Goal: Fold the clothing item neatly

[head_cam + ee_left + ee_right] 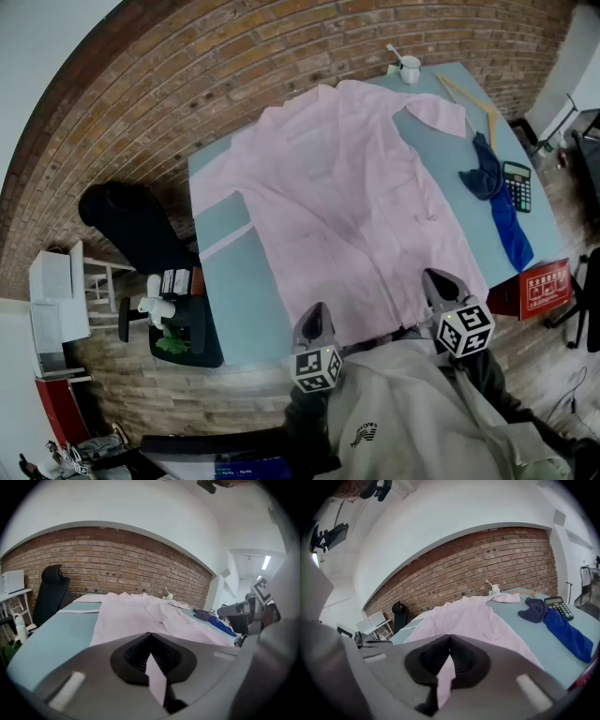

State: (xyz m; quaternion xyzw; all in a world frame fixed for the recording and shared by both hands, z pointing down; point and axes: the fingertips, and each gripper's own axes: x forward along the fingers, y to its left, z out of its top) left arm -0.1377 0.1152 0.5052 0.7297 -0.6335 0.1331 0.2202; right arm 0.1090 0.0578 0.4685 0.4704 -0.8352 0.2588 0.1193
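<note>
Pinching pink shirt [347, 197] hem at table [234, 281] edge, left gripper [316, 317], right gripper [437, 281] clamped, room leftward.

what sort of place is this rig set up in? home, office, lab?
Probably an office or workroom, not a home: a bare brick wall, a black office chair beside the blue table where the pink garment is spread, and a calculator on that table.

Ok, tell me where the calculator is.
In the head view, the calculator lies by the table's right edge, just right of the blue cloth, with the pink shirt further left.
</note>
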